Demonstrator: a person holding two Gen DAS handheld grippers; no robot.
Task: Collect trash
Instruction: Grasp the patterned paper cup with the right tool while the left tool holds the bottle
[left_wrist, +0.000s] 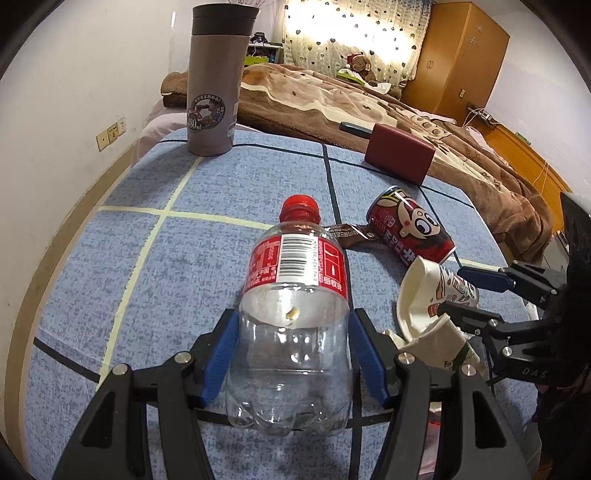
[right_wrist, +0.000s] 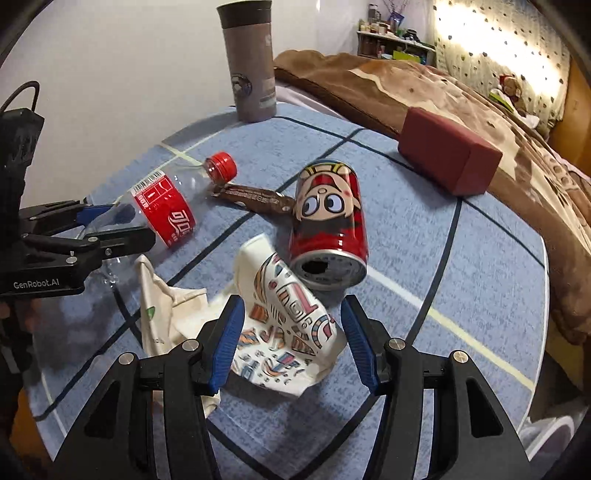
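Observation:
An empty clear plastic bottle (left_wrist: 291, 332) with a red cap and red label lies on the blue tablecloth (left_wrist: 110, 258). My left gripper (left_wrist: 293, 314) is shut on its lower body, one blue pad on each side. My right gripper (right_wrist: 291, 306) is shut on a crumpled printed paper cup (right_wrist: 284, 317), seen from the left wrist as fingers above and below the cup (left_wrist: 436, 291). A red cartoon can (right_wrist: 328, 214) lies on its side just beyond the cup. A brown wrapper (right_wrist: 255, 199) lies between the can and the bottle's cap. A second crushed white cup (right_wrist: 166, 314) lies left of the right gripper.
A tall grey thermos (left_wrist: 218, 85) stands at the table's far left corner. A dark red box (left_wrist: 399, 155) sits at the far edge, against a bed with a brown blanket (left_wrist: 332, 99). A white wall runs along the left; a wooden wardrobe (left_wrist: 458, 55) stands behind.

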